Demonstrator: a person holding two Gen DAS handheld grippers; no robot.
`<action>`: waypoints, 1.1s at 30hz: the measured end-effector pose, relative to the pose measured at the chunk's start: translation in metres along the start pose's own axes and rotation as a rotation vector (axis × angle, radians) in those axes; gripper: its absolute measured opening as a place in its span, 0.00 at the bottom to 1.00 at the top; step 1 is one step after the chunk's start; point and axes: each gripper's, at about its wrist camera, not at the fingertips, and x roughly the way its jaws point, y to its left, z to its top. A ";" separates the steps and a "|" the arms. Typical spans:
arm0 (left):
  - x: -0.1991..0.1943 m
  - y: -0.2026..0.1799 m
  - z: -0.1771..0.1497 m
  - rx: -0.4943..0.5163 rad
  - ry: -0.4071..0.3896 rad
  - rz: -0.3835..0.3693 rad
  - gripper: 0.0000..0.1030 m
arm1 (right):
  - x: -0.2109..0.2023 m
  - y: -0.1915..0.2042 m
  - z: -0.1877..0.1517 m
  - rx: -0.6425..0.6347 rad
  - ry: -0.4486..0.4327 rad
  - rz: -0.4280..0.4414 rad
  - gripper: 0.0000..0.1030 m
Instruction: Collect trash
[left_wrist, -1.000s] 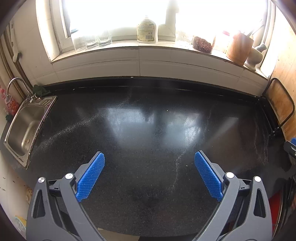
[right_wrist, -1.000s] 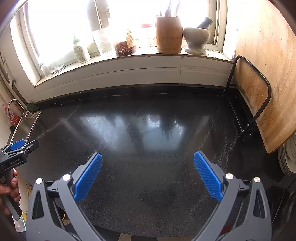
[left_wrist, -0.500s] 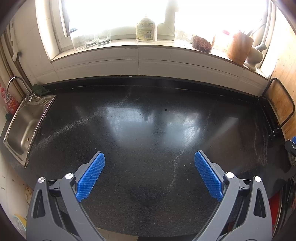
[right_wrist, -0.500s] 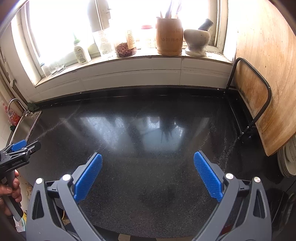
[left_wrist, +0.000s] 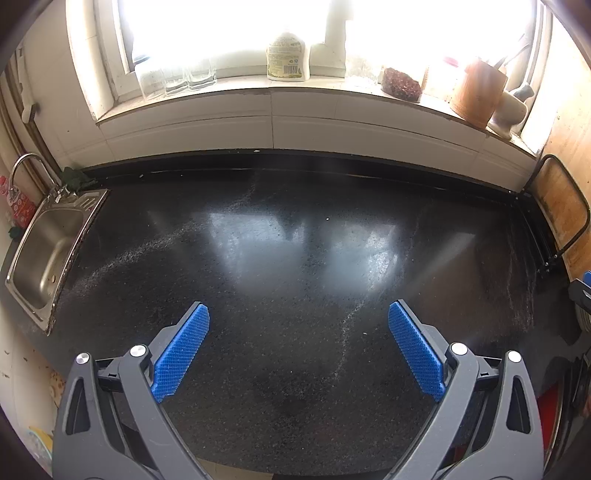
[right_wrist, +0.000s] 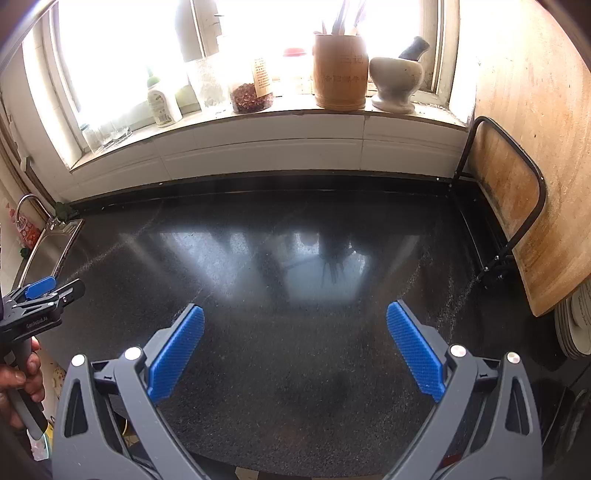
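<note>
My left gripper (left_wrist: 298, 314) is open and empty above the front of a black speckled counter (left_wrist: 295, 251). My right gripper (right_wrist: 295, 315) is open and empty over the same counter (right_wrist: 295, 266). No piece of trash shows on the counter, only faint streaks of light dust and a tiny white speck (left_wrist: 327, 218). The left gripper also shows in the right wrist view (right_wrist: 55, 286), held in a hand at the left edge. A tip of the right gripper shows at the right edge of the left wrist view (left_wrist: 583, 284).
A steel sink (left_wrist: 48, 243) with a tap sits at the left end. A wooden board (right_wrist: 517, 206) in a black rack stands at the right end. The windowsill holds a bottle (left_wrist: 288, 55), glasses (left_wrist: 173, 77), a jar (right_wrist: 251, 92), a utensil holder (right_wrist: 340, 70) and a mortar (right_wrist: 397, 83).
Both grippers have drifted slightly; the views shifted a little upward and back. Both jaws stayed open and nothing was taken hold of.
</note>
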 end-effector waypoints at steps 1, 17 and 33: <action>0.000 0.000 0.000 0.000 0.000 0.000 0.92 | 0.000 0.000 0.000 -0.001 0.000 0.001 0.93; 0.006 -0.009 0.006 0.004 0.003 0.000 0.92 | 0.005 -0.004 0.004 -0.002 0.006 0.005 0.93; 0.006 -0.010 0.006 0.011 0.004 -0.004 0.92 | 0.007 0.000 0.006 -0.014 0.008 0.010 0.93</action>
